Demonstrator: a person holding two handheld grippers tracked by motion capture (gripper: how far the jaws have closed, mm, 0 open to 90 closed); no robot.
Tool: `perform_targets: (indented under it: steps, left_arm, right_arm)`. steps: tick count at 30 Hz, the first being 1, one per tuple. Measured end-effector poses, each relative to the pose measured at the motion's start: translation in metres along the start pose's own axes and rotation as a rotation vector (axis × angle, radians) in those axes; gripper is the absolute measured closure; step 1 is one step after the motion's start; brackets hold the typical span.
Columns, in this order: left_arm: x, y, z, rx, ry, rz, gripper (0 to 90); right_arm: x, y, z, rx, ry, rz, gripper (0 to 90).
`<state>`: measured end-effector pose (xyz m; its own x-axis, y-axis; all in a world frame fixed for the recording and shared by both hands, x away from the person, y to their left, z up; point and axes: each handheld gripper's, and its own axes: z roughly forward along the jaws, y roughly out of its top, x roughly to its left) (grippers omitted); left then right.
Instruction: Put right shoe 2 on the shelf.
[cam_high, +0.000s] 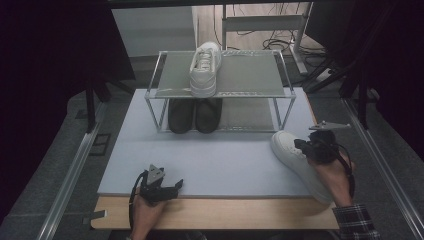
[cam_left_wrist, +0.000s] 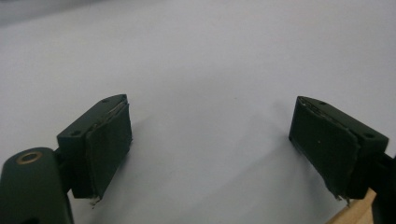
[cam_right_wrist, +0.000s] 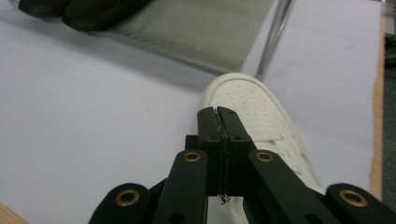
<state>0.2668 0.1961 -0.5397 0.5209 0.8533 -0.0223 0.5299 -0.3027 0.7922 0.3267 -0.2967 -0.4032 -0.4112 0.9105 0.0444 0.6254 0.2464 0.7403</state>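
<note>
A white sneaker (cam_high: 290, 155) lies on the pale board (cam_high: 215, 160) at the right, toe toward the rack. My right gripper (cam_high: 299, 145) hovers over its middle, jaws pressed together. In the right gripper view the shut jaws (cam_right_wrist: 217, 112) sit above the sneaker's (cam_right_wrist: 252, 100) left side; I see nothing between the pads. Its twin, another white sneaker (cam_high: 205, 67), stands on the rack's top shelf. My left gripper (cam_high: 177, 186) rests near the board's front edge, open and empty (cam_left_wrist: 210, 140).
The two-shelf metal rack (cam_high: 250, 75) stands at the back of the board, a pair of black shoes (cam_high: 195, 115) on its lower shelf. Its right leg (cam_right_wrist: 273, 32) rises just beyond the sneaker's toe. A wooden table edge (cam_high: 215, 212) runs along the front.
</note>
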Motion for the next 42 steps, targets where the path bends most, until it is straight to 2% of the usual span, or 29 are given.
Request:
perform_targets:
  steps: [18,26,30,34,36,42]
  left_arm:
    - [0.000,0.000,0.000,0.000,0.000,-0.003,12.8]
    - [0.000,0.000,0.000,0.000,0.000,-0.002,12.8]
    - [0.000,0.000,0.000,0.000,0.000,-0.002,12.8]
    - [0.000,0.000,0.000,0.000,0.000,-0.002,12.8]
    - [0.000,0.000,0.000,0.001,0.000,-0.002,12.8]
    - [0.000,0.000,0.000,0.001,0.001,-0.003,12.7]
  right_arm:
    - [-0.054,-0.018,-0.012,0.015,-0.095,0.094,88.7]
    - [-0.073,-0.034,-0.005,0.052,-0.123,0.116,88.7]
    - [-0.078,-0.041,-0.001,0.077,-0.115,0.130,88.8]
    - [-0.080,-0.042,0.001,0.093,-0.080,0.137,89.7]
    - [-0.080,-0.042,0.003,0.103,-0.056,0.131,89.9]
    - [-0.075,-0.041,0.004,0.126,-0.043,0.115,90.0]
